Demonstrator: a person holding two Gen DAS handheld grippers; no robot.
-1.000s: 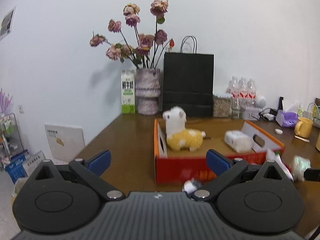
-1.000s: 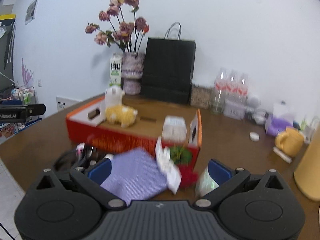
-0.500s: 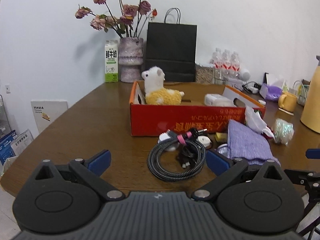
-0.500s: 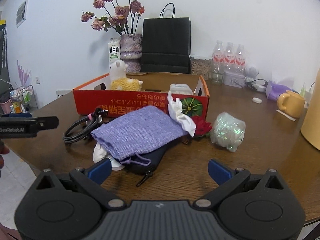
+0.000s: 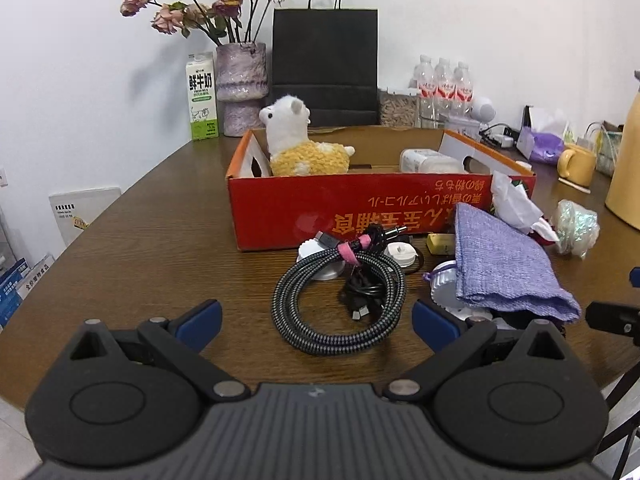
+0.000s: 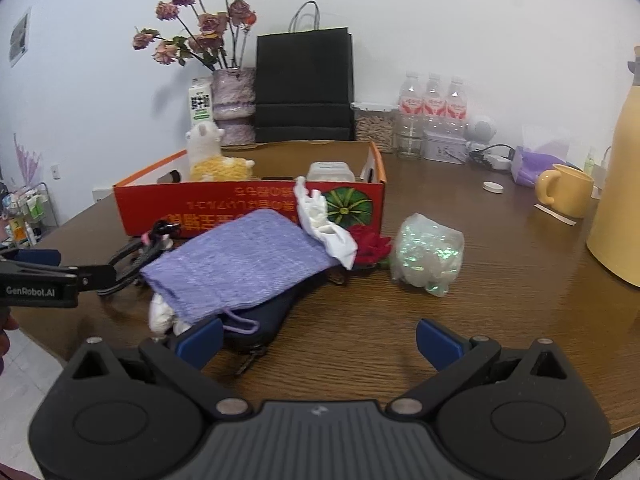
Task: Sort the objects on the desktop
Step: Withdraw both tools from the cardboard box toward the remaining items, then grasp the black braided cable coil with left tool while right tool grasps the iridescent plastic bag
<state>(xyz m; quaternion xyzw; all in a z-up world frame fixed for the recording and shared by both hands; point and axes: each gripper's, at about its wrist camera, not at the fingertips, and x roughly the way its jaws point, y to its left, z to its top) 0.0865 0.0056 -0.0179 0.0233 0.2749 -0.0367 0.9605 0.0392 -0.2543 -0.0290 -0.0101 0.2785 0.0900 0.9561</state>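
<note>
— Where does the sorting stand?

— The red box (image 5: 360,210) is the landmark: a plush toy (image 5: 298,146) and a white packet (image 5: 428,160) already sit inside, so it looks like the collecting bin. In front of the box lie the purple pouch (image 6: 240,260), the coiled cable (image 5: 340,300) and, to the right of the box, a shiny wrapped bundle (image 6: 430,258) — all unsorted.

— And the tools?

— Left tool (image 5: 316,322) spread wide, empty, facing the cable. Right tool (image 6: 318,340) likewise apart, holding nothing. Brown wooden surface (image 6: 500,248), white wall behind the box.
</note>
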